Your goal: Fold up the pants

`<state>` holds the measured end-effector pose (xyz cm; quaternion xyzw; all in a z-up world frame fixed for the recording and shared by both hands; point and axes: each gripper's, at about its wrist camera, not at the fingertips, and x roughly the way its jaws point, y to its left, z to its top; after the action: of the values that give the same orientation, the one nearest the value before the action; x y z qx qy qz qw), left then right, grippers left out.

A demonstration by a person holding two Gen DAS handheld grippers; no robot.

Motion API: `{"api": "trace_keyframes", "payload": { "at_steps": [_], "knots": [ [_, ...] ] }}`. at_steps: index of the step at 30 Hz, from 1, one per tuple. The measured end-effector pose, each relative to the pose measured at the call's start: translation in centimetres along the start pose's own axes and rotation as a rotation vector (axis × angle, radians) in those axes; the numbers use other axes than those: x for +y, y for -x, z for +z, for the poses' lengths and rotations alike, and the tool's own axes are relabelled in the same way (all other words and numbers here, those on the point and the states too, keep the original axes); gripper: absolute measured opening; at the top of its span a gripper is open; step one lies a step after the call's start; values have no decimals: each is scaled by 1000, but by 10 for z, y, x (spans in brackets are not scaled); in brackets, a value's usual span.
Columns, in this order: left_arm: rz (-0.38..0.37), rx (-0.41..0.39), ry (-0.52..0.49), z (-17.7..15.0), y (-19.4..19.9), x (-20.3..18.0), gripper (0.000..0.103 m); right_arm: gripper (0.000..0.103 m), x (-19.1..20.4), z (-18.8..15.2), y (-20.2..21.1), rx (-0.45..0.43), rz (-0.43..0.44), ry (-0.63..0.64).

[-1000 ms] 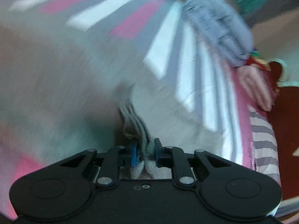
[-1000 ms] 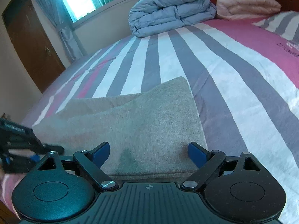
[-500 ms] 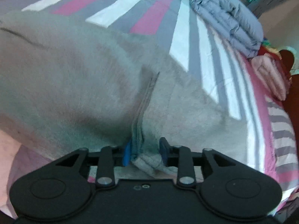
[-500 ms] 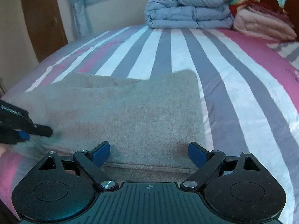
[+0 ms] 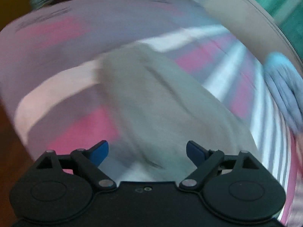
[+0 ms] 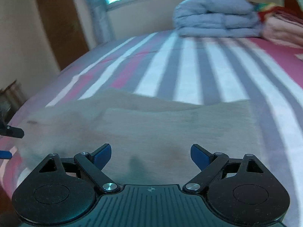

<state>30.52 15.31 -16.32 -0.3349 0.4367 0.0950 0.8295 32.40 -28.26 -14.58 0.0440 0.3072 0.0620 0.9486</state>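
Note:
The grey-beige pants [image 6: 151,124] lie folded flat on the striped bed, filling the near middle of the right wrist view. In the blurred left wrist view the pants [image 5: 157,106] stretch away from the camera. My left gripper [image 5: 147,152] hovers over their near end; its jaws are opening wide and its blue pads press on nothing. My right gripper [image 6: 150,156] stands open above the pants' near edge, holding nothing. The left gripper's fingers [image 6: 13,132] show at the left edge of the right wrist view, beside the pants' left end.
The bed [image 6: 189,66] has a pink, white and grey striped sheet. A folded blue-grey duvet [image 6: 215,17] and pink blankets [image 6: 280,28] sit at the far end. A brown door [image 6: 62,24] and a window lie beyond the bed's left side.
My left gripper has let go of the pants' edge, opened wide and swung to the left end of the pants. The right gripper has shifted sideways over the pants, staying open.

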Motion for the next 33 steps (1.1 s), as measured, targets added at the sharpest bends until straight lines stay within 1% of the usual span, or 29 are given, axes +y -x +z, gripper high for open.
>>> {"api": "trace_keyframes", "payload": {
  "at_steps": [1, 3, 5, 6, 7, 8, 9, 12, 14, 16, 17, 18, 19, 20, 21, 22, 24, 26, 30, 33],
  "knots": [
    [4, 4, 54, 6, -4, 14, 82, 90, 9, 1, -5, -3, 7, 13],
    [-15, 31, 132, 17, -18, 32, 82, 90, 26, 0, -16, -2, 17, 49],
    [-64, 64, 184, 24, -32, 43, 82, 90, 37, -6, -35, 46, -12, 87],
    [-95, 79, 197, 28, -40, 46, 82, 90, 40, -12, -49, 104, -33, 106],
    [-114, 92, 204, 31, -45, 50, 83, 94, 43, -19, -58, 121, -48, 135],
    [-122, 95, 212, 33, -49, 53, 87, 96, 43, -22, -61, 103, -59, 153],
    [-136, 98, 220, 35, -54, 55, 89, 98, 41, -22, -63, 105, -61, 144],
    [-171, 92, 228, 35, -65, 49, 94, 99, 37, -19, -67, 117, -52, 133],
    [-209, 84, 221, 38, -73, 41, 94, 100, 34, -20, -68, 110, -49, 126],
    [-256, 78, 244, 39, -77, 43, 93, 100, 33, -22, -68, 98, -51, 122],
    [-300, 77, 255, 39, -81, 45, 84, 100, 33, -22, -69, 93, -53, 120],
    [-324, 80, 263, 39, -83, 48, 71, 100, 34, -23, -67, 88, -54, 120],
    [-330, 78, 275, 38, -84, 51, 67, 100, 34, -23, -67, 85, -54, 118],
    [-341, 71, 293, 37, -86, 55, 57, 100, 37, -25, -62, 84, -55, 115],
    [-347, 67, 309, 35, -87, 59, 39, 101, 38, -25, -61, 84, -55, 111],
    [-339, 66, 315, 34, -88, 63, 31, 101, 38, -25, -61, 84, -55, 108],
    [-360, 65, 324, 30, -87, 71, 19, 101, 39, -25, -59, 81, -54, 103],
    [-364, 60, 318, 29, -82, 70, 15, 101, 39, -26, -59, 75, -54, 105],
    [-369, 32, 295, 32, -72, 57, 10, 101, 40, -23, -54, 77, -68, 106],
    [-380, -8, 232, 37, -55, 38, 9, 101, 40, -20, -37, 16, -106, 117]
  ]
}}
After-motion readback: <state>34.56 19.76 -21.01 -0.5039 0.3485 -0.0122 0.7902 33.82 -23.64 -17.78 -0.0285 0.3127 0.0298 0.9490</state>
